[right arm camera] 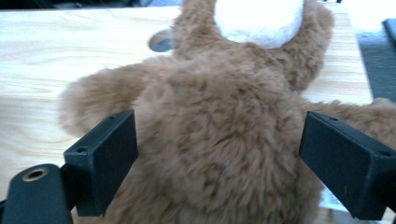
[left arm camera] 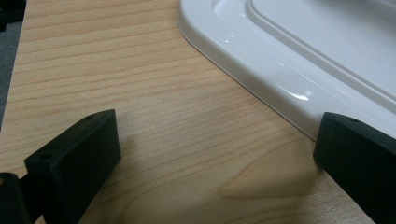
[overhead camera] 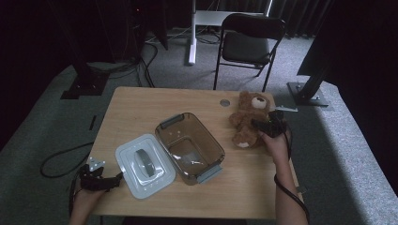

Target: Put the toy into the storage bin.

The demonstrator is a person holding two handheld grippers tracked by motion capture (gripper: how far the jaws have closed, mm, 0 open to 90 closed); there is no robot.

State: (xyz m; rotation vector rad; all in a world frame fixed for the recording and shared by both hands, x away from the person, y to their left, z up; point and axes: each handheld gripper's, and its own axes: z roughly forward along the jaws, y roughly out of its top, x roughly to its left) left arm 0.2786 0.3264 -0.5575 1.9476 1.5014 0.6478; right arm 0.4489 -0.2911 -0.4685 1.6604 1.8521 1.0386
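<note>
Jaws spread wide, the right gripper (right arm camera: 219,158) straddles the body of a brown teddy bear (overhead camera: 248,117) lying at the table's (overhead camera: 141,101) far right edge, not yet clamped. Its own camera reveals fur between the jaws. The left gripper (left arm camera: 215,158), equally open, holds nothing beside the white lid (overhead camera: 144,165), near the clear container (overhead camera: 189,146).
</note>
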